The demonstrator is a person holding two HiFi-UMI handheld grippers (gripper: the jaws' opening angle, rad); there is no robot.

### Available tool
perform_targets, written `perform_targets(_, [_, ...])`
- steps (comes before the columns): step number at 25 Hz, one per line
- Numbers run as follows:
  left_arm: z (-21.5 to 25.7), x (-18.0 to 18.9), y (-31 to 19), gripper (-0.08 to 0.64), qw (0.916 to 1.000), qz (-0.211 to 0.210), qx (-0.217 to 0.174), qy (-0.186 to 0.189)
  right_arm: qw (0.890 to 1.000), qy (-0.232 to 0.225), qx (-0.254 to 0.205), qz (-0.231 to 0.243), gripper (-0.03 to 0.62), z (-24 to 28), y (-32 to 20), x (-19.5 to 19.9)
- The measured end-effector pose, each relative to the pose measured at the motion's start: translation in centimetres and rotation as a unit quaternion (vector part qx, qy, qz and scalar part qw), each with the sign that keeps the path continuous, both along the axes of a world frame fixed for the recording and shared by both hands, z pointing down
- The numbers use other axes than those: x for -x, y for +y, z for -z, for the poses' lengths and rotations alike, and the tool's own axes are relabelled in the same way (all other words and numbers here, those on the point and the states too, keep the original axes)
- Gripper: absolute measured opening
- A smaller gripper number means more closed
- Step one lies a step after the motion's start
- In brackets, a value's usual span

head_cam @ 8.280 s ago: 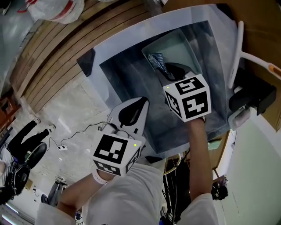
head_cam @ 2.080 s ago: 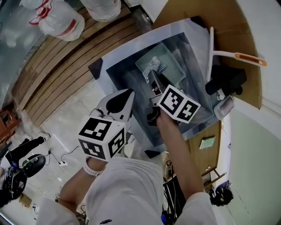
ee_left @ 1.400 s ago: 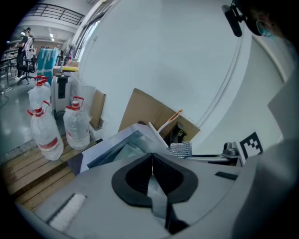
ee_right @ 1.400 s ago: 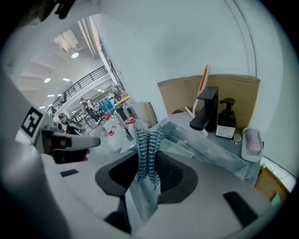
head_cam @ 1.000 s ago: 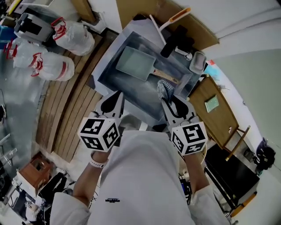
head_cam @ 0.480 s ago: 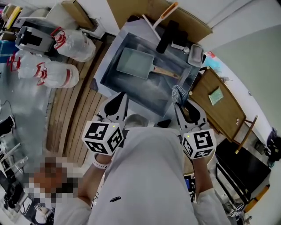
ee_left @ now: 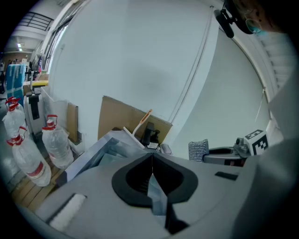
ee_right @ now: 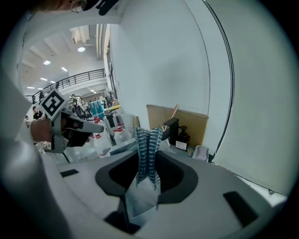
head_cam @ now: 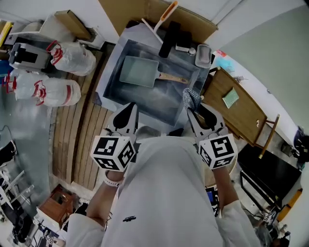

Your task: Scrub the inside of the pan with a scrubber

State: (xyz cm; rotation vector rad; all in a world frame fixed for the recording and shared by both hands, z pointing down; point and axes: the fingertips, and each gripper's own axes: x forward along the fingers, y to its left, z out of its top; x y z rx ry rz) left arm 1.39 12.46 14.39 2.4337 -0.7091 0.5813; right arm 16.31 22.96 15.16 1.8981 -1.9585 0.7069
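The rectangular pale-green pan (head_cam: 138,72) lies in the steel sink (head_cam: 114,88), its wooden handle (head_cam: 173,78) pointing right. My right gripper (head_cam: 192,107) is held back from the sink's near right corner, shut on the blue-grey mesh scrubber (head_cam: 189,97), which stands upright between its jaws (ee_right: 147,154). My left gripper (head_cam: 128,108) hovers at the sink's near edge, jaws closed together with nothing in them (ee_left: 152,156). Both grippers are well clear of the pan.
A black faucet (head_cam: 168,38), a squeegee with an orange handle (head_cam: 163,17) and a small tray (head_cam: 203,48) sit behind the sink before a cardboard sheet (head_cam: 140,10). Water bottles (head_cam: 46,90) stand on wooden slats at left. A wooden table (head_cam: 236,106) is at right.
Over the frames my right gripper lifted the scrubber out of the pan and drew back from the sink; the pan stays in the basin. In the last half second little moved.
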Motion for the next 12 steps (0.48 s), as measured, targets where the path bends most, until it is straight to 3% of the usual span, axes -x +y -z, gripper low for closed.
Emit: perform_targets(12, [-0.14,-0.79,-0.19,0.006,1.0000,-0.008,0.001,-0.001,1.000,-0.004,0.004,-0.004,0.115,-0.47,-0.15,-0.34])
